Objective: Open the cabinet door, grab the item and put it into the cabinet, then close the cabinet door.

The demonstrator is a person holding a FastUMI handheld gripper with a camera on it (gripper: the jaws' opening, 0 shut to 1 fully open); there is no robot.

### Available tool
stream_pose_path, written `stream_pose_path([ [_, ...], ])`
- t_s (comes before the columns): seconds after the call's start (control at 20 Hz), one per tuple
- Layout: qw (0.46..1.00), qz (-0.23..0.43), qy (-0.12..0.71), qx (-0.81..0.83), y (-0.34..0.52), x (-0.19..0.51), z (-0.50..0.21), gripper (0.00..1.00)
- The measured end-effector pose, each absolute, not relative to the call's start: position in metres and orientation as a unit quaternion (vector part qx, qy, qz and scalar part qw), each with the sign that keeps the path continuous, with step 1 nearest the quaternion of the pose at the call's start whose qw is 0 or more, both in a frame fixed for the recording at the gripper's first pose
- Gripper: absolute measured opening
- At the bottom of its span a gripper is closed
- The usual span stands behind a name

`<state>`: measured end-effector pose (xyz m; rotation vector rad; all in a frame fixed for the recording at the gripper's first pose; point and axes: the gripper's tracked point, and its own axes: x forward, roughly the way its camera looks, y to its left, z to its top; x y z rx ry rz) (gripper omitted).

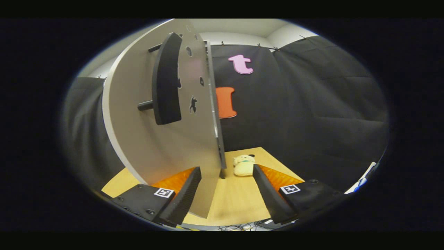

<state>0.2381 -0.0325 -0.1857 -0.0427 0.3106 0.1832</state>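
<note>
The gripper (pixel 227 173) holds its 2 fingers wide apart, gripping nothing. The grey cabinet door (pixel 163 146) (black handle (pixel 167 80) on its face) stands swung open, its lower edge between the fingers. The plush toy (pixel 244 165) lies beyond them near the worktop's (pixel 236 201) far edge.

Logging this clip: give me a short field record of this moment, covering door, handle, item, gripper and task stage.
cabinet door: swung open, its edge toward the camera, reaching between the fingers
door handle: black bar on two pegs, untouched
plush toy: lying on the wooden table, beyond the fingers, beside the door's lower edge
gripper: open, holding nothing
fingers: spread, one on each side of the door edge
task stage: door open, toy not yet picked up
</note>
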Motion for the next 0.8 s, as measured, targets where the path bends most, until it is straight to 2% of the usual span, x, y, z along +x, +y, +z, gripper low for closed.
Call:
stream_pose_path([
  [0.2, 0.979, 0.123, 0.163, -0.028, 0.016, 0.238, -0.197, 0.96],
  [0.8, 0.973, 0.162, 0.164, -0.017, 0.131, 0.273, -0.216, 0.96],
])
